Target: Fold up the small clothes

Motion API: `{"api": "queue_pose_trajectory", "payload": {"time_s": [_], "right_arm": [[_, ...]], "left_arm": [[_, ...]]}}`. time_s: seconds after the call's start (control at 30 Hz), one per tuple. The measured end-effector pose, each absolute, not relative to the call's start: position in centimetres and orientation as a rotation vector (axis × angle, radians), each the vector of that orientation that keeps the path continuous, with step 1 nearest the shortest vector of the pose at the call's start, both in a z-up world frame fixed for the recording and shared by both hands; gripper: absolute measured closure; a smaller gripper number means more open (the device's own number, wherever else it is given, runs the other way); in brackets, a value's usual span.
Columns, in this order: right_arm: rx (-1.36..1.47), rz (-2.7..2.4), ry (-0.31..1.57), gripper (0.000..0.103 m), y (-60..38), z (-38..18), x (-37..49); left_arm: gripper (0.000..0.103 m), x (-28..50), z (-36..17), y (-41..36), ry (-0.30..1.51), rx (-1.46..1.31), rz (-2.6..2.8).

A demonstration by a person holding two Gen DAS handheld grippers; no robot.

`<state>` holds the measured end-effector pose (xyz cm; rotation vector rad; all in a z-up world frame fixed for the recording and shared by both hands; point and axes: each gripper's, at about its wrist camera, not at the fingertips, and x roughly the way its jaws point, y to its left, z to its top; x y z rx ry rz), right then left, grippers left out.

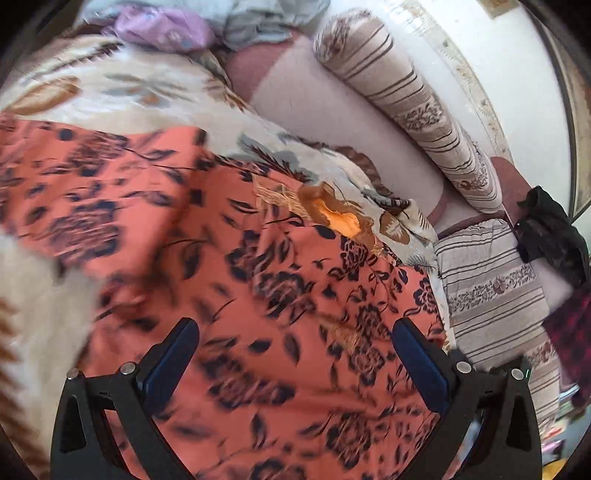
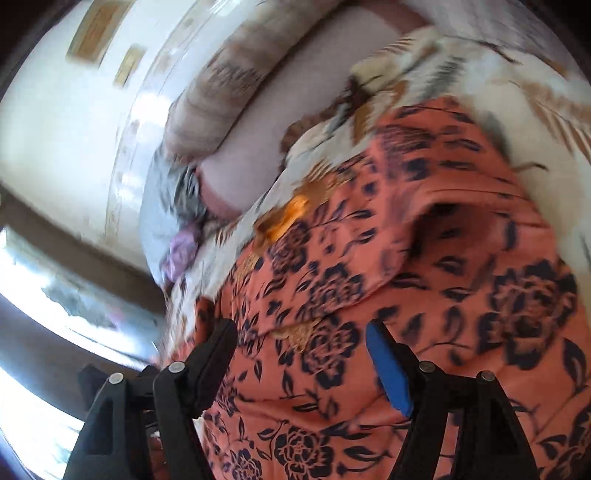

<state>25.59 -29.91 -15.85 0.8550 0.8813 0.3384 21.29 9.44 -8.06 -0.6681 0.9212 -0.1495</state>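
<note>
An orange garment with a dark blue flower print lies spread over a cream leaf-patterned blanket. My left gripper is open just above it, with nothing between the fingers. In the right wrist view the same garment fills the lower right, with a raised fold or opening in it. My right gripper is open over the garment near its edge and holds nothing. Both views are blurred.
Striped bolster cushions line a pinkish couch seat along a white wall. A pile of purple and grey clothes lies at the far end. A black item sits at the right. A bright window is left of the right gripper.
</note>
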Motion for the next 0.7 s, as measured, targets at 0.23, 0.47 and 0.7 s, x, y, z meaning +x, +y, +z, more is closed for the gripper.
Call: {"api": "queue_pose_trajectory", "payload": {"time_s": [0.23, 0.47, 0.7], "right_arm": [[0.912, 0.331, 0.86, 0.027, -34.6, -17.4, 23.6], [0.951, 0.35, 0.857, 0.027, -34.9, -18.4, 24.4], [0.96, 0.34, 0.794, 0.025, -36.7, -15.3, 24.7]], "left_arm": [[0.018, 27.9, -12.8, 8.1, 1.058, -0.731, -0.054], [0.099, 28.7, -11.4, 7.2, 1.082, -0.582, 0.037], [0.099, 25.1, -8.0, 6.9, 0.952, -0.291, 0.134]]}}
